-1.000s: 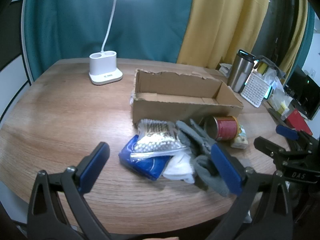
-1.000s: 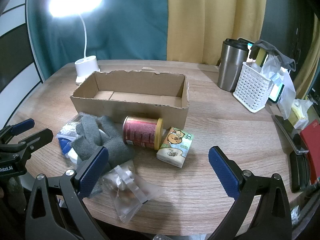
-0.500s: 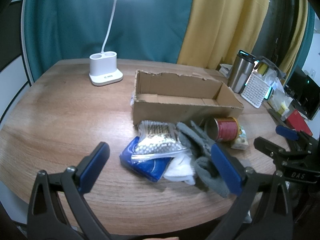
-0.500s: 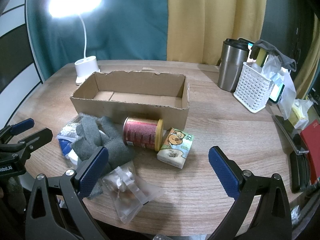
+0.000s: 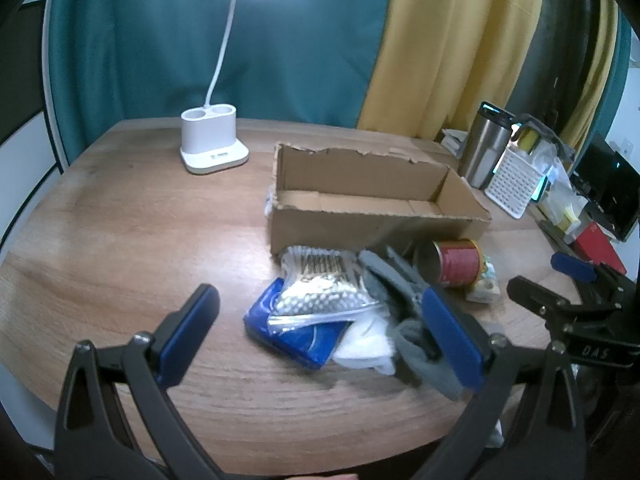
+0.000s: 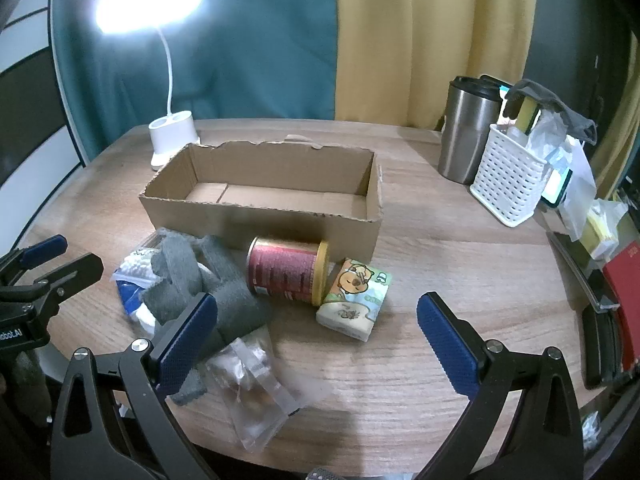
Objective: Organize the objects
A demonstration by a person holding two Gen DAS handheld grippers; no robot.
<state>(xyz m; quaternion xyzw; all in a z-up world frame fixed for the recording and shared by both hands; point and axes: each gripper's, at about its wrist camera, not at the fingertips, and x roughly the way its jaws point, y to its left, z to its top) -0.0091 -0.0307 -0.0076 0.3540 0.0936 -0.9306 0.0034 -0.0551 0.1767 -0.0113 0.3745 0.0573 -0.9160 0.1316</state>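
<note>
An empty open cardboard box (image 5: 376, 216) (image 6: 264, 216) stands mid-table. In front of it lie a red can on its side (image 6: 286, 276) (image 5: 456, 263), a cartoon tissue pack (image 6: 354, 298), grey gloves (image 6: 208, 276) (image 5: 394, 284), a clear bag of cotton swabs (image 5: 320, 288) on a blue packet (image 5: 296, 334), and a clear snack bag (image 6: 252, 388). My left gripper (image 5: 320, 336) is open, held near the table's front edge over the blue packet. My right gripper (image 6: 316, 332) is open, held low in front of the can and tissue pack. Both hold nothing.
A white desk lamp (image 5: 210, 148) stands at the back left. A steel tumbler (image 6: 466, 132) and a white basket (image 6: 508, 176) with clutter stand at the back right. A red book (image 6: 626, 292) and dark items lie at the right edge.
The left view has shifted slightly, so the pile sits a little higher in the frame. The right gripper has hardly moved. Both stay open.
</note>
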